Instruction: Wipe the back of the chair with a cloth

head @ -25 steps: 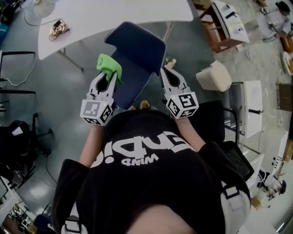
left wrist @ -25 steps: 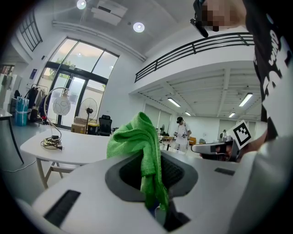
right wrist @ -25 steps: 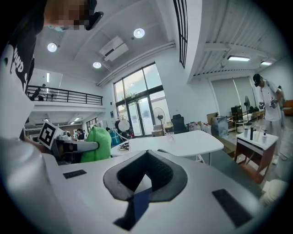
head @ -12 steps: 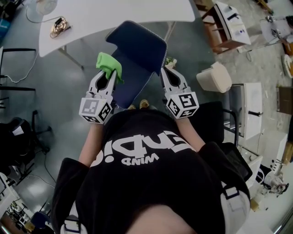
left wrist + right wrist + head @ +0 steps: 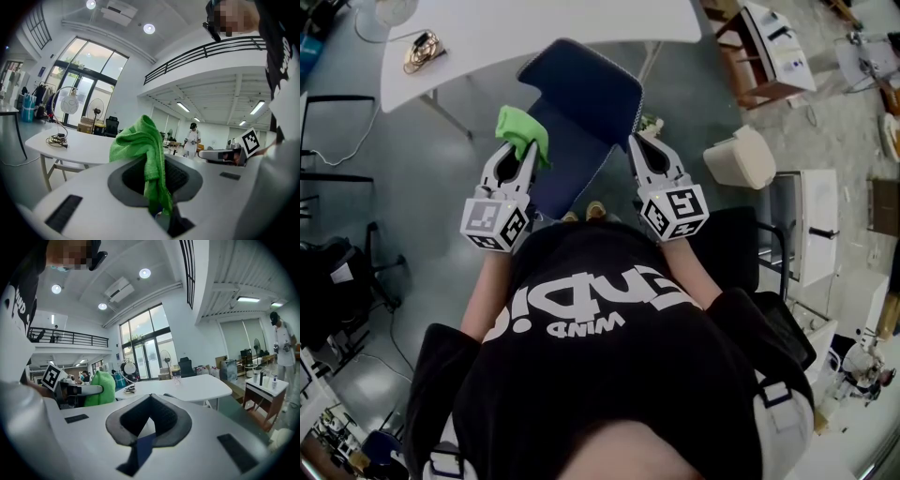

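A navy blue chair stands in front of me, its back between my two grippers in the head view. My left gripper is at the chair's left side, shut on a bright green cloth. In the left gripper view the cloth bunches above the jaws and hangs down between them. My right gripper is held at the chair's right edge, shut with nothing in it. In the right gripper view a sliver of blue chair shows past the tips of that gripper, and the green cloth appears at the left.
A white table stands just beyond the chair, with a coil of cable on it. A beige bin and a black chair are on the right. A wooden rack stands at the far right, and cables trail on the floor at the left.
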The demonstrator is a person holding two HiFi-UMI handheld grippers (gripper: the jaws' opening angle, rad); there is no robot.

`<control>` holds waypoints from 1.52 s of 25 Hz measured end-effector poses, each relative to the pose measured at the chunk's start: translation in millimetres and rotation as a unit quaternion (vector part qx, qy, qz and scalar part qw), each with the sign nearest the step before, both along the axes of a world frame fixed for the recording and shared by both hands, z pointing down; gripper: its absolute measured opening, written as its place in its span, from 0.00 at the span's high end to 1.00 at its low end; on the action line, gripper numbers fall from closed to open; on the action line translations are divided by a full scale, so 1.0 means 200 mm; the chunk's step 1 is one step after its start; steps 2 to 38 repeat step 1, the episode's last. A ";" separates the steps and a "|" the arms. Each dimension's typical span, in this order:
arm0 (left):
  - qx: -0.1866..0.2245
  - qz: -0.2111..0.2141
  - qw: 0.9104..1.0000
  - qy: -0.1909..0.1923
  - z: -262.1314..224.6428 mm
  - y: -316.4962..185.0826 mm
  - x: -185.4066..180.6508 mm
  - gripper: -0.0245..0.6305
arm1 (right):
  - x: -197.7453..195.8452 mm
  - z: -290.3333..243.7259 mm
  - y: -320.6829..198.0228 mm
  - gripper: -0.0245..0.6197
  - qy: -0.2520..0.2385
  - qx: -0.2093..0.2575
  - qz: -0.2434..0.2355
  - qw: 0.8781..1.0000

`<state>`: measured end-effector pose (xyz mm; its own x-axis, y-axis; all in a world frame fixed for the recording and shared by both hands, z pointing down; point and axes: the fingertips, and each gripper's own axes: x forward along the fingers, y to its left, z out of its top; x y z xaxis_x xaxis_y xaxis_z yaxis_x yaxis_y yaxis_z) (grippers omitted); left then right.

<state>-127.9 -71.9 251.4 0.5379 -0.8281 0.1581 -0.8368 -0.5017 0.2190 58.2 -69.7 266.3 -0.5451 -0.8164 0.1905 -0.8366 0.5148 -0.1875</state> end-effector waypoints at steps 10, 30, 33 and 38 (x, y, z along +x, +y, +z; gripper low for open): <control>-0.001 0.000 1.000 0.000 0.00 0.00 0.00 0.87 | 0.00 0.00 0.00 0.97 0.000 0.001 -0.001 1.000; -0.001 0.000 1.000 0.000 0.00 0.00 0.00 0.87 | 0.00 0.00 0.00 0.97 0.000 0.001 -0.001 1.000; -0.001 0.000 1.000 0.000 0.00 0.00 0.00 0.87 | 0.00 0.00 0.00 0.97 0.000 0.001 -0.001 1.000; -0.001 0.000 1.000 0.000 0.00 0.00 0.00 0.87 | 0.00 0.00 0.00 0.97 0.000 0.001 -0.001 1.000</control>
